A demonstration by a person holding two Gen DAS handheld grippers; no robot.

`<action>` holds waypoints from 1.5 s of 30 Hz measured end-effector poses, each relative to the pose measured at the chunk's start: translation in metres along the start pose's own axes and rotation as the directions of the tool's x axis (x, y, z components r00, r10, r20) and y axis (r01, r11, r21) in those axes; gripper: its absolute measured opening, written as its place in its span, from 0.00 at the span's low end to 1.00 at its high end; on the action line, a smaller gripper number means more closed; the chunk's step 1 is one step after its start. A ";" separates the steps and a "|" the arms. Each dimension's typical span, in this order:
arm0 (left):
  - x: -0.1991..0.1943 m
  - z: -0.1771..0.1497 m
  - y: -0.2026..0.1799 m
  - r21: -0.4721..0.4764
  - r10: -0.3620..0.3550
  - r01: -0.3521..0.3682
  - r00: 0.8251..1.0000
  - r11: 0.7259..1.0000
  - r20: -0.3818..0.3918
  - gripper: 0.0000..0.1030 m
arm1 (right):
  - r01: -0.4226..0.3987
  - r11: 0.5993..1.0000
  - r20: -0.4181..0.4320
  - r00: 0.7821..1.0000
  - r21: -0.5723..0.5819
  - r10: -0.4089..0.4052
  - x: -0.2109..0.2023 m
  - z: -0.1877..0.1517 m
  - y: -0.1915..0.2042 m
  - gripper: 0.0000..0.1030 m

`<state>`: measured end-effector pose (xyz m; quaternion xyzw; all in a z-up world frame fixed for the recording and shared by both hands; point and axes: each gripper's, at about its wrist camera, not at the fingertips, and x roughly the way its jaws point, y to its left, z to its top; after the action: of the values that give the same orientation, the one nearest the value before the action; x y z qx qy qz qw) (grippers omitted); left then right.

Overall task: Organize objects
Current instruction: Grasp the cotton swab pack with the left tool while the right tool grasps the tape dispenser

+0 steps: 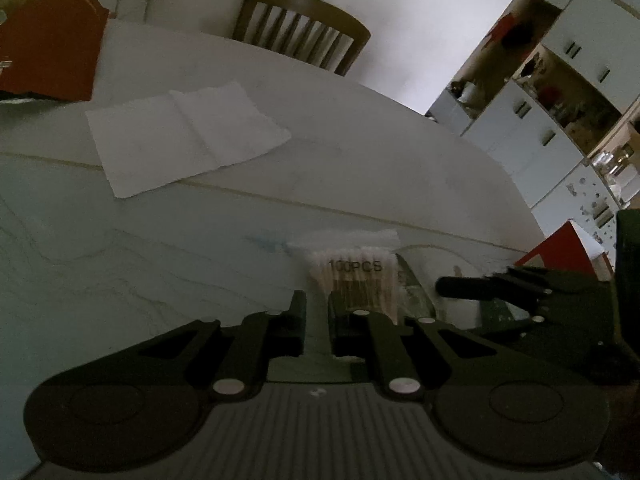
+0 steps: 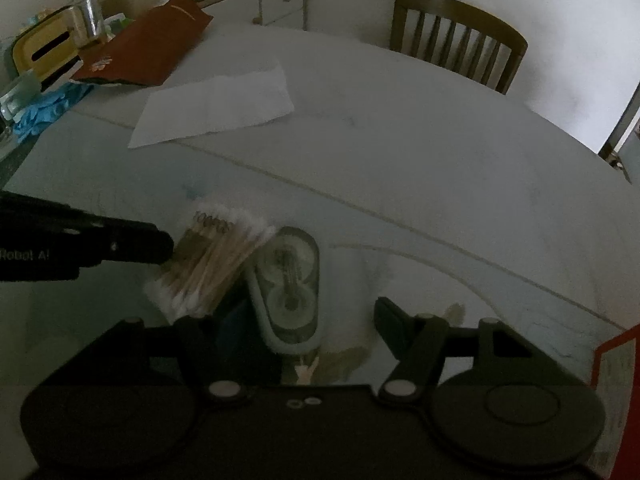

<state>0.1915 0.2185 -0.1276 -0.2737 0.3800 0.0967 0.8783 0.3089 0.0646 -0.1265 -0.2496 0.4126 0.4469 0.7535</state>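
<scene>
1. Pack of cotton swabs [image 2: 212, 264], wooden sticks with white tips in a clear bag printed "100PCS": on the near side of the white napkin [image 2: 216, 108], well apart from it, tilted with one end raised above the table [image 2: 440, 152]
2. Left gripper [image 1: 317, 300]: nearer than the napkin, jaws drawn narrow and pinched on the edge of the pack of cotton swabs; in the right wrist view, one black fingertip reaching in from the left and touching the side of the pack
3. Right gripper [image 2: 284, 312]: also on the near side of the napkin and a little to its right, jaws standing partly apart, gripping nothing
4. Teal oval case [image 2: 288, 280] with a clear lid: nearer than the napkin, lying between the fingers of the right gripper, no pad seen pressing on it; just beside the pack, on the side away from the left gripper; touching or only close, impossible to tell
5. Red-brown bag [image 2: 152, 44]: beyond the napkin and to its left, one corner near it
6. Blue gloves [image 2: 44, 108]: left of the napkin, at the table's edge
7. Wooden chair [image 2: 460, 36]: beyond the napkin and to its right, at the far side of the table
8. Red box [image 2: 616, 360]: far to the right of the napkin, on the near side, cut off by the picture's edge
</scene>
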 end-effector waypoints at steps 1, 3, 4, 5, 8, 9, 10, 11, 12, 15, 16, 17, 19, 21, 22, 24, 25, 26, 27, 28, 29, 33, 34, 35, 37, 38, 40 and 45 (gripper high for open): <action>0.001 0.000 -0.001 0.011 0.013 -0.013 1.000 1.000 -0.004 0.13 | -0.003 1.000 0.000 1.000 -0.001 0.003 0.001 0.001 0.000 0.66; 0.002 0.001 -0.003 0.022 0.009 -0.009 1.000 1.000 -0.009 0.22 | -0.007 1.000 0.000 1.000 -0.001 0.007 0.002 0.002 -0.001 0.66; 0.002 0.002 -0.004 0.025 0.007 -0.007 1.000 1.000 -0.008 0.37 | -0.010 1.000 -0.001 1.000 -0.003 0.010 0.002 0.002 -0.002 0.66; 0.003 0.003 -0.004 0.027 0.007 -0.007 1.000 1.000 -0.007 0.49 | -0.012 1.000 0.000 1.000 -0.005 0.012 0.002 0.002 -0.002 0.66; 0.004 0.005 -0.006 0.034 -0.005 0.005 1.000 0.999 0.003 0.74 | -0.017 1.000 0.003 1.000 -0.006 0.017 0.003 0.002 -0.003 0.66; 0.006 0.006 -0.008 0.036 -0.005 0.005 1.000 0.999 -0.004 0.74 | -0.020 1.000 0.006 1.000 -0.009 0.020 0.003 0.002 -0.003 0.66; 0.008 0.007 -0.009 0.039 -0.007 0.007 1.000 0.999 -0.013 0.74 | -0.021 1.000 0.009 1.000 -0.012 0.021 0.003 0.002 -0.003 0.66; 0.011 0.009 -0.010 0.047 -0.009 0.010 1.000 0.999 -0.020 0.74 | -0.023 1.000 0.012 1.000 -0.015 0.023 0.003 0.002 -0.003 0.66; 0.014 0.011 -0.013 0.059 -0.010 0.012 1.000 0.998 -0.030 0.74 | -0.025 1.000 0.015 1.000 -0.017 0.025 0.003 0.003 -0.003 0.66; 0.022 0.017 -0.018 0.078 -0.016 0.020 0.998 0.997 -0.058 0.74 | -0.034 0.999 0.027 0.999 -0.017 0.035 0.003 0.003 -0.002 0.56; 0.024 0.017 -0.019 0.079 -0.018 0.023 0.998 0.997 -0.065 0.74 | -0.034 0.999 0.035 0.999 -0.022 0.035 0.002 0.002 -0.001 0.46; 0.026 0.018 -0.020 0.081 -0.019 0.025 0.997 0.996 -0.070 0.74 | -0.031 0.999 0.040 0.999 -0.025 0.031 0.000 0.002 -0.001 0.42; 0.029 0.018 -0.023 0.091 -0.021 0.029 0.997 0.995 -0.078 0.74 | -0.026 0.999 0.043 0.999 -0.025 0.027 -0.001 0.002 -0.002 0.43; 0.031 0.017 -0.025 0.104 -0.016 0.024 0.997 0.994 -0.074 0.74 | -0.017 1.000 0.048 0.999 -0.023 0.018 -0.002 0.000 -0.004 0.42; 0.032 0.017 -0.027 0.111 -0.012 0.020 0.997 0.994 -0.074 0.74 | -0.004 1.000 0.051 0.999 -0.025 0.005 -0.003 -0.001 -0.005 0.42; 0.033 0.017 -0.029 0.126 -0.003 0.013 0.997 0.992 -0.074 0.74 | 0.019 1.000 0.051 0.999 -0.021 -0.018 -0.005 -0.004 -0.009 0.42; 0.033 0.016 -0.030 0.135 0.002 0.008 0.997 0.991 -0.073 0.74 | 0.026 1.000 0.048 0.999 -0.013 -0.025 -0.006 -0.005 -0.013 0.42; 0.034 0.015 -0.032 0.148 0.011 -0.001 0.997 0.989 -0.072 0.74 | 0.033 0.999 0.045 0.998 0.000 -0.033 -0.007 -0.007 -0.017 0.42; 0.034 0.014 -0.036 0.168 0.026 -0.014 0.997 0.986 -0.071 0.74 | 0.041 0.999 0.041 0.998 0.017 -0.042 -0.009 -0.008 -0.021 0.42; 0.035 0.013 -0.039 0.189 0.042 -0.029 0.997 0.982 -0.069 0.74 | 0.044 0.999 0.036 0.998 0.027 -0.045 -0.010 -0.009 -0.024 0.42; 0.036 0.011 -0.044 0.215 0.066 -0.050 0.996 0.975 -0.066 0.74 | 0.051 0.998 0.032 0.998 0.039 -0.052 -0.011 -0.011 -0.027 0.42; 0.040 0.004 -0.059 0.285 0.139 -0.120 0.989 0.951 -0.046 0.74 | 0.075 0.995 0.023 0.997 0.072 -0.076 -0.016 -0.018 -0.030 0.42; 0.041 0.002 -0.062 0.300 0.157 -0.138 0.987 0.944 -0.041 0.74 | 0.081 0.994 0.021 0.996 0.077 -0.083 -0.017 -0.020 -0.030 0.42; 0.042 0.000 -0.065 0.316 0.175 -0.155 0.984 0.936 -0.037 0.74 | 0.091 0.993 0.019 0.996 0.080 -0.093 -0.018 -0.022 -0.030 0.42; 0.044 -0.003 -0.071 0.341 0.210 -0.188 0.977 0.921 -0.027 0.73 | 0.107 0.990 0.011 0.994 0.089 -0.108 -0.021 -0.025 -0.029 0.42; 0.045 -0.004 -0.072 0.349 0.222 -0.201 0.975 0.915 -0.023 0.73 | 0.109 0.990 0.008 0.994 0.094 -0.111 -0.023 -0.027 -0.028 0.42; 0.046 -0.007 -0.076 0.362 0.246 -0.225 0.969 0.905 -0.013 0.70 | 0.118 0.988 0.003 0.993 0.102 -0.119 -0.026 -0.033 -0.027 0.42; 0.042 -0.009 -0.079 0.353 0.256 -0.244 0.967 0.903 0.014 0.43 | 0.118 0.981 -0.010 0.993 0.152 -0.118 -0.037 -0.044 -0.027 0.42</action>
<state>0.2453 0.1463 -0.1306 -0.0628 0.4373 0.1346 0.8870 0.3056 0.0012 -0.1186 -0.2154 0.4303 0.3688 0.7953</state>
